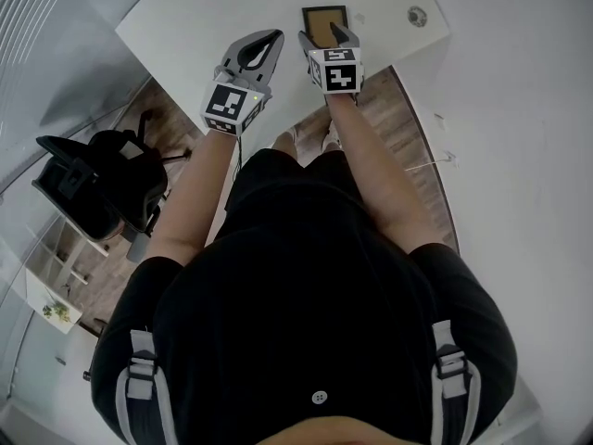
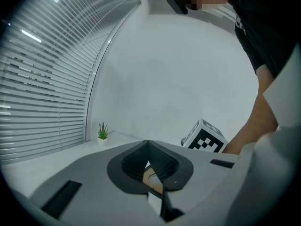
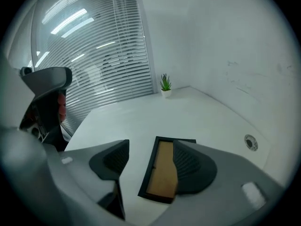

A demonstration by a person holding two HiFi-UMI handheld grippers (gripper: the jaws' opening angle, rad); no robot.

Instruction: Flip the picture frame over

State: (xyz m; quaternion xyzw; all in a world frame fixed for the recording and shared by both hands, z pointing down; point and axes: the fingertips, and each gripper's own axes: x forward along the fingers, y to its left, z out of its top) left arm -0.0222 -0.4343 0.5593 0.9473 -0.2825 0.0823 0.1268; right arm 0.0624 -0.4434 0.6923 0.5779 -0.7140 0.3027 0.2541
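White table (image 1: 232,7): wide, mostly bare. On it, at far right part, near round cable hole (image 1: 417,16), picture frame (image 1: 324,19) flat, brown backing up, black rim around.

Probably light and stiff. Thin, w/ no gap visible under the edge, so hard to pinch straight from above. Maybe glass on the underside, so fragile: not to be dropped during the flip. Smooth tabletop, so likely to slide if pushed. Best hold, in my judgement: along one long rim edge, first tilted up a little, then pinched across the rim, w/ 2nd gripper steadying the opp. side.

Right gripper (image 1: 327,41) just above the frame, forearm stretched fwd, tilted down toward it. Jaws wide apart, nothing between the pads yet; frame visible below, partly under one jaw.

Left gripper (image 1: 275,37) beside it, left of the frame, over bare table, pointing almost level. Jaws closed together, holding nothing.
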